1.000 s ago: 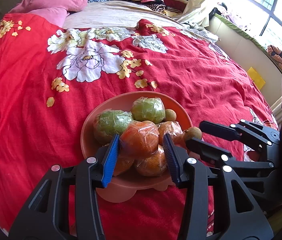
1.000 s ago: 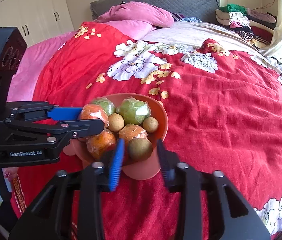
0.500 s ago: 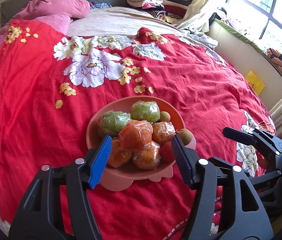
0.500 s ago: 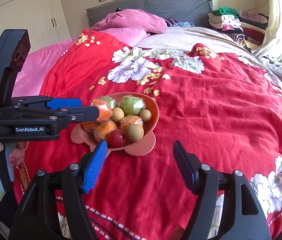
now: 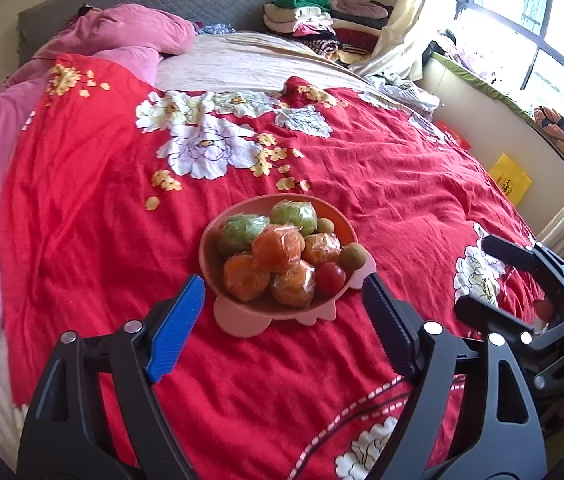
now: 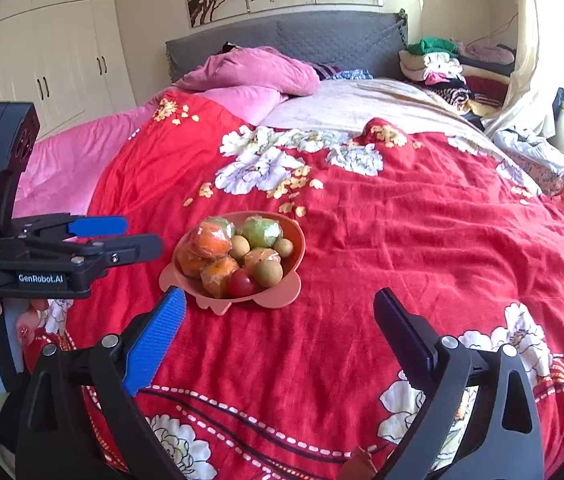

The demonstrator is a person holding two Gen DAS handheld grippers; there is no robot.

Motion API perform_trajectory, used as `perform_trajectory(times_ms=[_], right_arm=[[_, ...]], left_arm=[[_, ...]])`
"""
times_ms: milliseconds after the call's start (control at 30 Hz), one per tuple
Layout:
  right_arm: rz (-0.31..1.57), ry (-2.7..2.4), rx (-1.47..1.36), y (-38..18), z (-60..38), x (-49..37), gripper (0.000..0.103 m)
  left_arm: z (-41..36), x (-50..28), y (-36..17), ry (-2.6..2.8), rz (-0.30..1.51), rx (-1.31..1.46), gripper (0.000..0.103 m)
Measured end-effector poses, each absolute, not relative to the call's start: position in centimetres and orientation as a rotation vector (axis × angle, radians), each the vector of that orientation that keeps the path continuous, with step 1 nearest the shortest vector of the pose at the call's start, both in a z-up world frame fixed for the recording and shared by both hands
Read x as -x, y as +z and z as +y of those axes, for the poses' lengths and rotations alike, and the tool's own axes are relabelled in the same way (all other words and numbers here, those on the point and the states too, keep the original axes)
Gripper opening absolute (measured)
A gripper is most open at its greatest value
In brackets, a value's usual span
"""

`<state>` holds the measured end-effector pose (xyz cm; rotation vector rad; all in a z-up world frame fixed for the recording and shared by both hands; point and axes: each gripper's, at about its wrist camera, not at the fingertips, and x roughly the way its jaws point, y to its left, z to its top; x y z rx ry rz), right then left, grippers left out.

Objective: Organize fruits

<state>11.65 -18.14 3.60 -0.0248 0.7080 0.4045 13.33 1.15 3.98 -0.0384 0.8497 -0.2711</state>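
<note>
Pink bowl (image 5: pixel 210 256) heaped with film-wrapped oranges (image 5: pixel 278 249), green fruits (image 5: pixel 294 216), red tomato (image 5: pixel 330 278), left claw (image 5: pixel 284 312) and right claw (image 6: pixel 280 316) both opening, empty

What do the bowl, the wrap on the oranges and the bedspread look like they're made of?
Bowl: likely matte plastic, given its uniform salmon colour, moulded feet and lack of glaze shine.
Wrap on the oranges: thin clear plastic film; it is crinkled with glints.
Bedspread: soft woven cloth, probably cotton, matte and wrinkled, with a floral pattern.
</note>
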Motion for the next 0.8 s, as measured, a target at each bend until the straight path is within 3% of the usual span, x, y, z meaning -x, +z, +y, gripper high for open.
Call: perform_trajectory(times_ms=[233,800], right_arm=[[0.689,0.397,0.016,3.8,-18.0,-9.3,0.098],[0.774,0.400,0.034,0.5,-17.3,-6.2,0.098]], left_arm=[[2.2,-9.8,2.8,-0.196,0.861,0.068,0.093],[1.9,-4.5,0.1,-0.117,0.881,0.111,0.093]])
